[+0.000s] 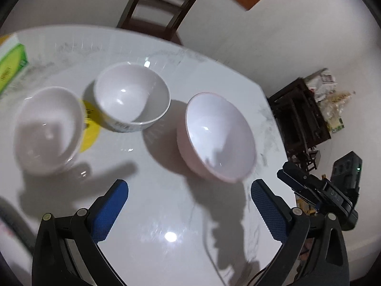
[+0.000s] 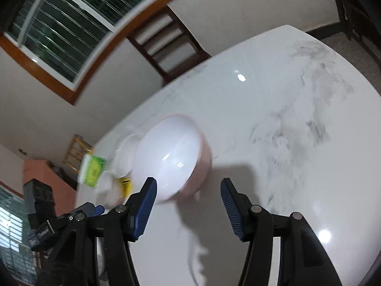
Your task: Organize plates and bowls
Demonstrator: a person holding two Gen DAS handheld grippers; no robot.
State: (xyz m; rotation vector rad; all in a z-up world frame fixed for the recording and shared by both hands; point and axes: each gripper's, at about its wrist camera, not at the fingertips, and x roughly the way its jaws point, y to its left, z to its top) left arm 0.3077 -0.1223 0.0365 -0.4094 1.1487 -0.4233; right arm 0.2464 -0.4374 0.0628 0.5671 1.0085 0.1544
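Note:
Three bowls stand on the white marble table (image 1: pixel 166 214). A pale bowl (image 1: pixel 47 131) sits at the left, partly on a yellow disc (image 1: pixel 91 131). A white bowl with a printed band (image 1: pixel 132 97) is in the middle, and a pink bowl with a white inside (image 1: pixel 219 138) is at the right. My left gripper (image 1: pixel 189 190) is wide open above bare table, short of the pink bowl. In the right wrist view the pink bowl (image 2: pixel 171 157) lies just beyond my right gripper (image 2: pixel 188 186), which is open with nothing between its blue pads (image 2: pixel 145 207).
A green and yellow box (image 1: pixel 12 69) lies at the table's far left edge. A dark wooden chair (image 1: pixel 157 7) stands behind the table, and a dark wooden stand (image 1: pixel 300 119) beside the right edge. The right gripper's black housing (image 1: pixel 343 186) hangs off that edge.

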